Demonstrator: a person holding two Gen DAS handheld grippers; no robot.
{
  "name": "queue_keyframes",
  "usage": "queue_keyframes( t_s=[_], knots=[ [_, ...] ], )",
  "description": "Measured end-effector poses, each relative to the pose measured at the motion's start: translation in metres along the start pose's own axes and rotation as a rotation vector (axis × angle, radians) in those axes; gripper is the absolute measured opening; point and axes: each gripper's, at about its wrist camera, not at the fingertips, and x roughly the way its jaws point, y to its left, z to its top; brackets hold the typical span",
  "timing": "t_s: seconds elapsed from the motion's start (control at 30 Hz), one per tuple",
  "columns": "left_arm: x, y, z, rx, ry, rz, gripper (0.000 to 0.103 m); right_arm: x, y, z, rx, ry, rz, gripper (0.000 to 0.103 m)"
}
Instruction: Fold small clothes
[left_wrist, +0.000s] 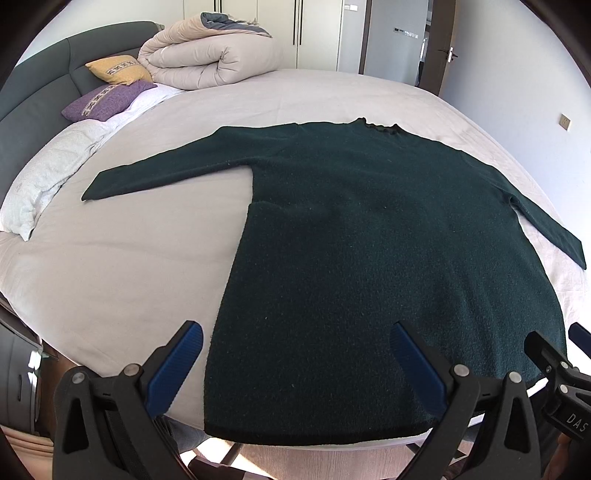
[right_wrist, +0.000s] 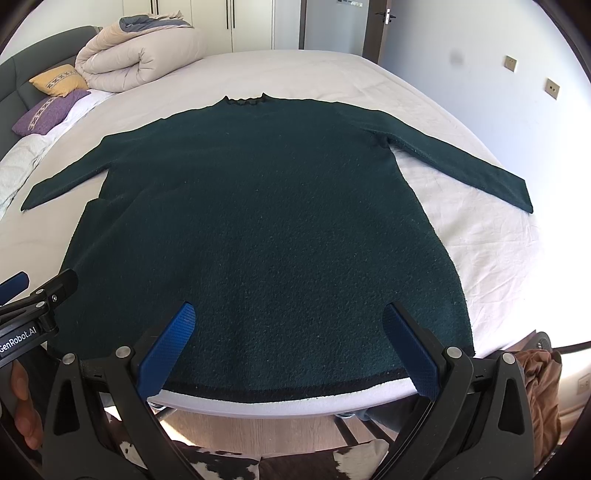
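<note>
Sweater (left_wrist: 369, 258), dark green, laid flat on the bed (left_wrist: 129, 266) with its hem nearest me and both sleeves spread out to the sides. My left claw (left_wrist: 297, 365) hangs above the hem's left corner, its blue pads (left_wrist: 177, 365) spread wide with nothing between them; the left pad lies over bare sheet, the right over the knit. My right claw (right_wrist: 290, 347) hangs over the hem (right_wrist: 295, 391) further right, likewise released and empty, both pads above the fabric. The collar (right_wrist: 245, 100) points toward the far side of the bed. Beyond the left sleeve (left_wrist: 155, 170) lie a purple pillow (left_wrist: 107, 99), a yellow pillow (left_wrist: 118, 69) and a rolled beige duvet (left_wrist: 210, 59) against the grey headboard (left_wrist: 37, 92).
</note>
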Motion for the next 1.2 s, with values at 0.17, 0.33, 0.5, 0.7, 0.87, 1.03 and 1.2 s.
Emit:
queue_keyframes(
  t_s=[0.17,0.33,0.5,0.7,0.87,1.03,1.2],
  knots=[
    [0.0005,-0.0008,-0.0012,0.0,0.002,0.0,0.103,0.0008,0.0007,-0.0007,-0.001,0.001,0.0,0.103],
    [0.0007,-0.0013,-0.001,0.0,0.002,0.0,0.103,0.0008,0.0007,-0.0007,0.0,0.003,0.0,0.103],
    [0.0006,-0.0013,-0.0005,0.0,0.003,0.0,0.103,0.0007,0.0008,-0.0006,-0.001,0.003,-0.001,0.103],
    [0.0006,-0.0014,-0.0002,-0.001,0.004,0.0,0.103,0.001,0.001,-0.001,-0.002,0.003,0.0,0.103],
    [0.0022,-0.0042,-0.0036,-0.001,0.006,-0.002,0.103,0.0012,0.0008,-0.0008,-0.001,0.004,0.0,0.103],
    [0.0026,-0.0051,-0.0047,-0.001,0.007,-0.003,0.103,0.0017,0.0018,-0.0017,-0.003,0.004,-0.001,0.103],
    [0.0047,-0.0056,-0.0064,0.0,0.016,-0.003,0.103,0.0025,0.0028,-0.0034,-0.002,0.006,-0.001,0.103]
  ],
)
